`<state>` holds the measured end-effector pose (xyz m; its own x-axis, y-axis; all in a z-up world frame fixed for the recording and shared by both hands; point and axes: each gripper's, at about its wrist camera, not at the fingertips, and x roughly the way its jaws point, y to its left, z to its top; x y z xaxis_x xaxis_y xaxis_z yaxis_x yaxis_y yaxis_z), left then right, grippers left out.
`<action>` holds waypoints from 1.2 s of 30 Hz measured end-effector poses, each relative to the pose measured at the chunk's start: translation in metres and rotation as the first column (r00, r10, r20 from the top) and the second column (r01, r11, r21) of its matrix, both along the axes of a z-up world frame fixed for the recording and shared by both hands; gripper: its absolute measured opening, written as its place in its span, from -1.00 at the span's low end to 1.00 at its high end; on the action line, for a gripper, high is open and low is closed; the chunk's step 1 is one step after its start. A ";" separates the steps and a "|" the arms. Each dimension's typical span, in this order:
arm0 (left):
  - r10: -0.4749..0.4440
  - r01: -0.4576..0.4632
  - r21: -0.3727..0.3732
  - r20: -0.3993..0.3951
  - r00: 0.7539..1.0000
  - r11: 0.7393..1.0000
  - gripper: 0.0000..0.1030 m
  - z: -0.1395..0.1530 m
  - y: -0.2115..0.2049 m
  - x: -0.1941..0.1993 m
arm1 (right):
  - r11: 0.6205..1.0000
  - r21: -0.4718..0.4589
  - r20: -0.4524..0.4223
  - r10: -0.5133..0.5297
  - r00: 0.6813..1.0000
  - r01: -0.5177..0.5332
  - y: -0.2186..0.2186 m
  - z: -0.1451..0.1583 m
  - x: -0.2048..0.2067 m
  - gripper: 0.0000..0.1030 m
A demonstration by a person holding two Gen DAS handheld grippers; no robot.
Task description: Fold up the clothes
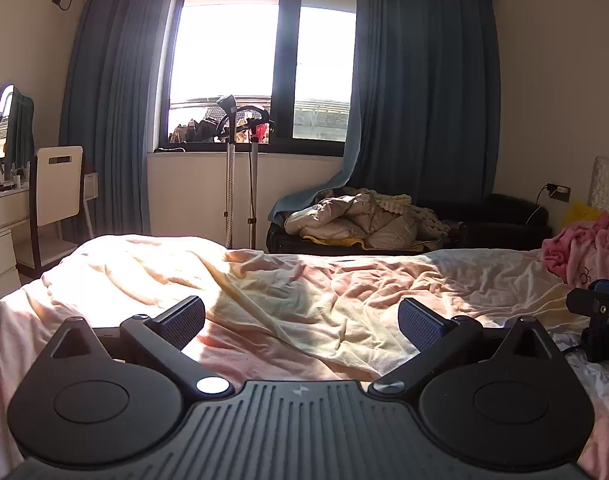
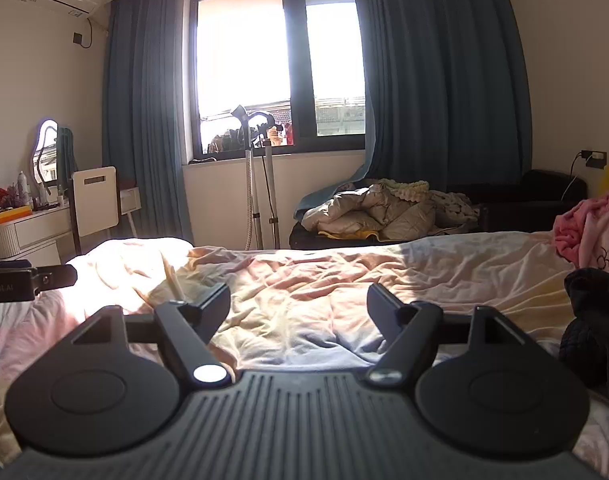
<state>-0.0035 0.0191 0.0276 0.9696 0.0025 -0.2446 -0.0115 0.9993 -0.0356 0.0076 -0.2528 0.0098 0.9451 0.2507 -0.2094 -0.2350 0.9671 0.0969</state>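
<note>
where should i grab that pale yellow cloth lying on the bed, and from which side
Take the pale yellow cloth by its near edge, at the raised fold just ahead of the open left gripper. Come in low from the near side: it lies rumpled on the bed, and that ridge probably gives the fingers something to pinch.

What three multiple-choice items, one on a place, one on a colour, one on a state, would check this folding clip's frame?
1. Where does the pink blanket lie?
A. at the right end of the bed
B. on the white chair
C. on the windowsill

2. What colour are the curtains?
A. red
B. blue
C. white

3. How do both grippers stand?
A. shut on cloth
B. shut, empty
C. open, empty

Key: 1 A, the pink blanket is heaped at the right end of the bed. 2 B, the curtains hang blue beside the window. 3 C, the left gripper and right gripper show spread fingers with nothing between them.
</note>
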 end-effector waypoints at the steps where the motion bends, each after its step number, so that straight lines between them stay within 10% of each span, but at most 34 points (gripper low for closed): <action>1: -0.002 0.002 0.001 0.000 1.000 1.000 0.99 0.000 0.000 0.000 | 1.000 0.004 -0.004 -0.002 1.000 0.002 0.000 -0.001 0.001 0.50; 36: -0.032 0.032 -0.002 -0.045 0.998 0.999 1.00 -0.011 -0.006 0.006 | 0.999 -0.005 -0.031 -0.048 0.998 0.048 0.005 -0.018 0.008 1.00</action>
<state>0.0020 0.0136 0.0171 0.9571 -0.0287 -0.2884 0.0187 0.9991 -0.0375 0.0155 -0.2477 -0.0083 0.9491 0.2042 -0.2399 -0.1853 0.9777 0.0990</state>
